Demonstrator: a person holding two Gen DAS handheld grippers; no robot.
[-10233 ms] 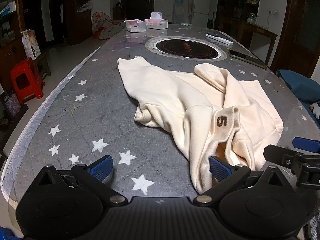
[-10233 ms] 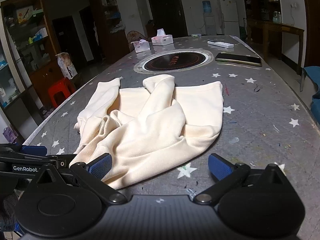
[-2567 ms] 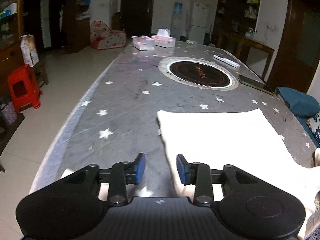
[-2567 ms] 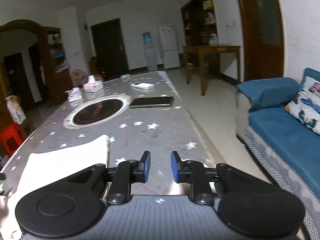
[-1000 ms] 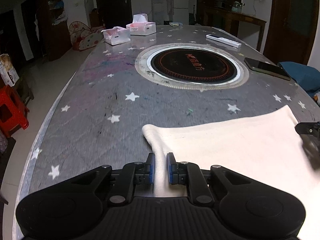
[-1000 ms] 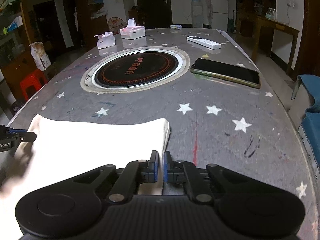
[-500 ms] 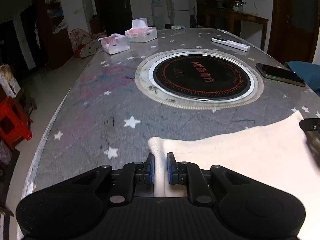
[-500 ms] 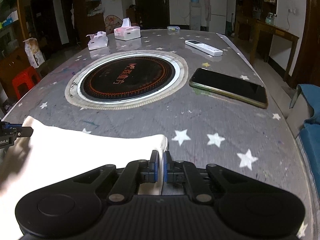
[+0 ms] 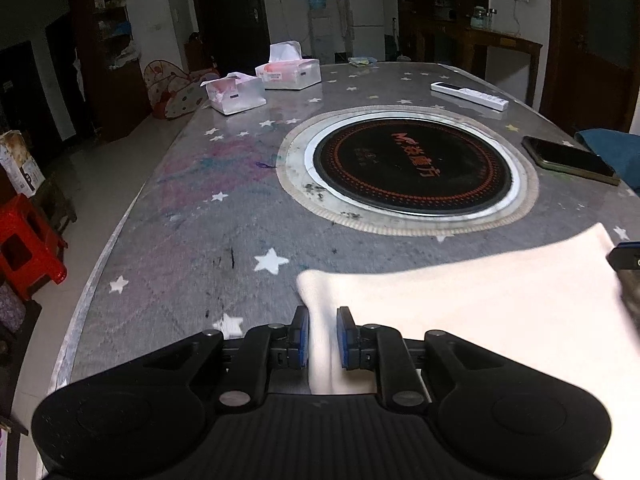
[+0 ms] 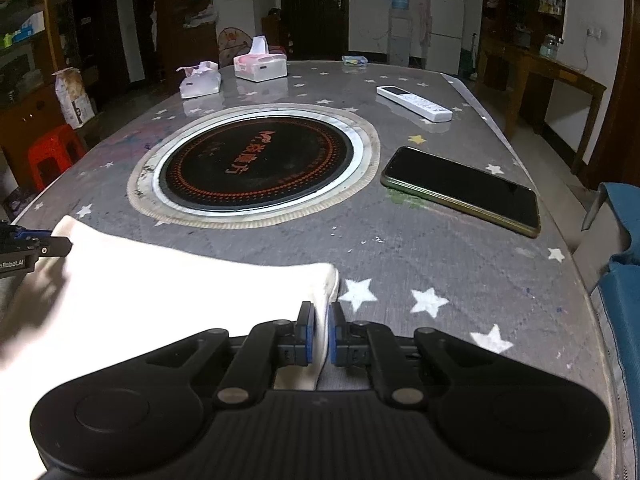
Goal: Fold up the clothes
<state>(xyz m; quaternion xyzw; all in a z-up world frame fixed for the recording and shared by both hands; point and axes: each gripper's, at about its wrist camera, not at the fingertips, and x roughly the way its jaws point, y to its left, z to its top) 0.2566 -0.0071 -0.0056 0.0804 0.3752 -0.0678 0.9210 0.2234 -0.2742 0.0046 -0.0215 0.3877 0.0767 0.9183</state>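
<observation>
A cream garment [image 9: 480,304] is stretched flat between my two grippers over the grey star-patterned table [image 9: 208,240]. My left gripper [image 9: 322,340] is shut on its left corner. My right gripper [image 10: 320,336] is shut on its right corner; the cloth [image 10: 180,292] spreads to the left of it. The right gripper's tip shows at the right edge of the left wrist view [image 9: 626,258], and the left gripper's tip shows at the left edge of the right wrist view [image 10: 28,248].
A round black induction hob [image 9: 412,164] is set in the table just beyond the cloth. A phone [image 10: 460,190] lies right of it, a white remote [image 10: 414,103] farther back. Two tissue boxes [image 9: 288,72] stand at the far end. A red stool [image 9: 24,248] stands on the floor at left.
Both grippers have carried the garment's edge forward along the table toward the hob. Both stay shut on its corners.
</observation>
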